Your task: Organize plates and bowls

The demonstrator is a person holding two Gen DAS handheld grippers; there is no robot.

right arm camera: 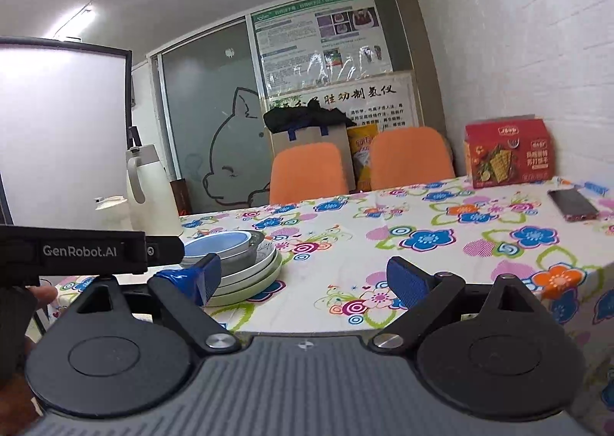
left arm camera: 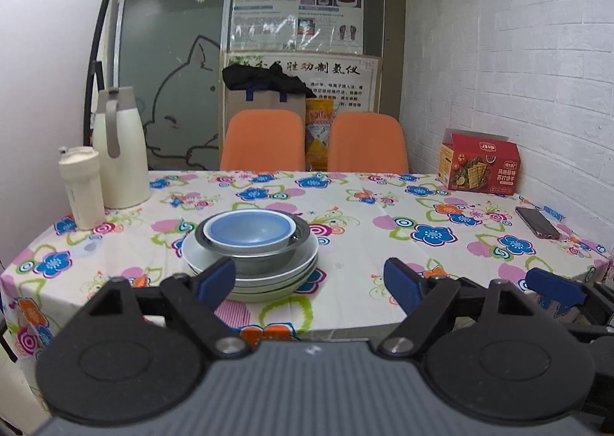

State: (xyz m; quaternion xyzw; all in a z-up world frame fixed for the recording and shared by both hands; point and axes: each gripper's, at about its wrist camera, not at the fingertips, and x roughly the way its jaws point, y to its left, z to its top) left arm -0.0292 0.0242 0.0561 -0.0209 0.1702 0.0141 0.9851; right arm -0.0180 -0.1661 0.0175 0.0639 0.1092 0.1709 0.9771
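Plates and bowls, one stack, on the flowered tabletop near its front edge.

Order, bottom to top: pale plates nested flat; a grey metal bowl sitting in the top plate; a blue bowl nested inside the grey one. All upright, mouths up, stack roughly round with no long axis to favour.

Bearing from left tongs: stack at about 11 o'clock, close; the left pad overlaps the plate rim in this view, though contact cannot be told. Jaws spread wide, nothing between them.

Bearing from right tongs: stack at about 10 o'clock, further off to the side. Jaws likewise spread, holding nothing.

Nearer: the left tongs, by judgement.

Status: everything is already gathered into a single nested pile. That fits crockery sorted and done, or a pile waiting to be taken apart and set out; the views do not settle which.

Other items: thermos jug and tumbler at 10 o'clock, cracker box and phone at 2 o'clock, all well apart from the stack.
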